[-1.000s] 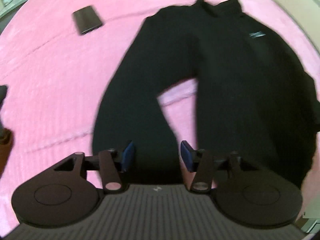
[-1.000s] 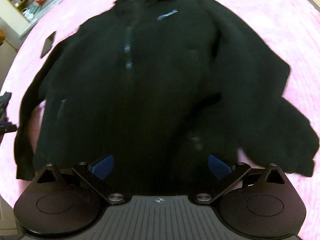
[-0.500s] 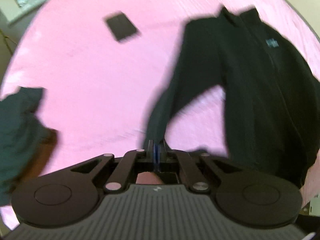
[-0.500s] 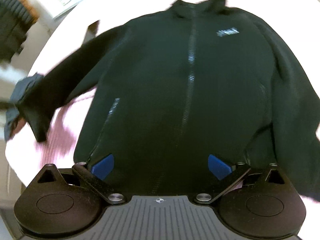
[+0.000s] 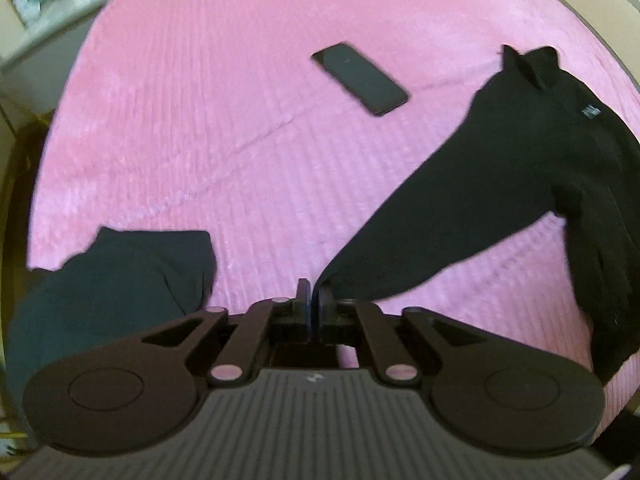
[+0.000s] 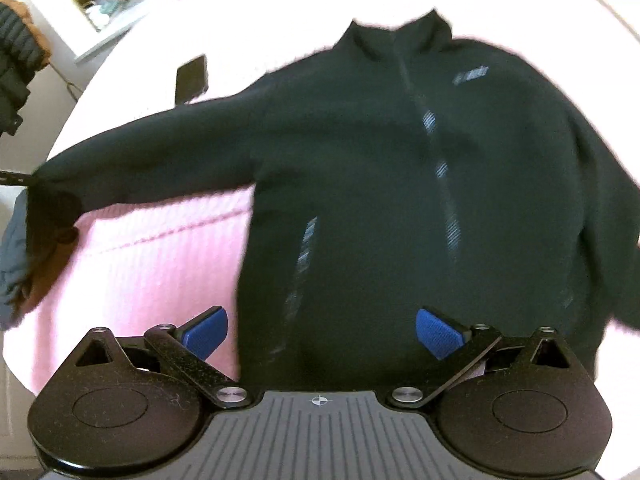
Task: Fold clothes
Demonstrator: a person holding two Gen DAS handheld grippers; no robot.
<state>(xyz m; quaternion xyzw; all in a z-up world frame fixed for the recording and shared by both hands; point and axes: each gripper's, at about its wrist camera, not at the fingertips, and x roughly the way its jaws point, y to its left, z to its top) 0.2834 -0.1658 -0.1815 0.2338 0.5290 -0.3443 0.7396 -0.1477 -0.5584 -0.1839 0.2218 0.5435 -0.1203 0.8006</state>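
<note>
- Holding the cuff of the jacket's sleeve (image 5: 432, 232), our left gripper (image 5: 309, 300) has its fingers pressed together on the fabric, the sleeve stretched out sideways over the pink bed (image 5: 200, 120).
- We see the black zip jacket (image 6: 400, 184) lying face up on the bed, collar away from us; our right gripper (image 6: 322, 330) hovers over its hem with fingers spread wide, gripping nothing.
- We judge the pinch shallow: only the cuff edge sits between the fingers, so a hard tug could slip it free or drag the whole body off square.
- A phone (image 5: 359, 78) lies near the shoulder; a sweeping sleeve could catch it.
- A second dark garment (image 5: 120, 276) sits near our left gripper and could get snagged.
- Compared with a second ago, our left fingers were open over the sleeve end and are now clamped; the sleeve has swung from hanging alongside the body to pointing outward, and the right sleeve no longer looks bunched.
</note>
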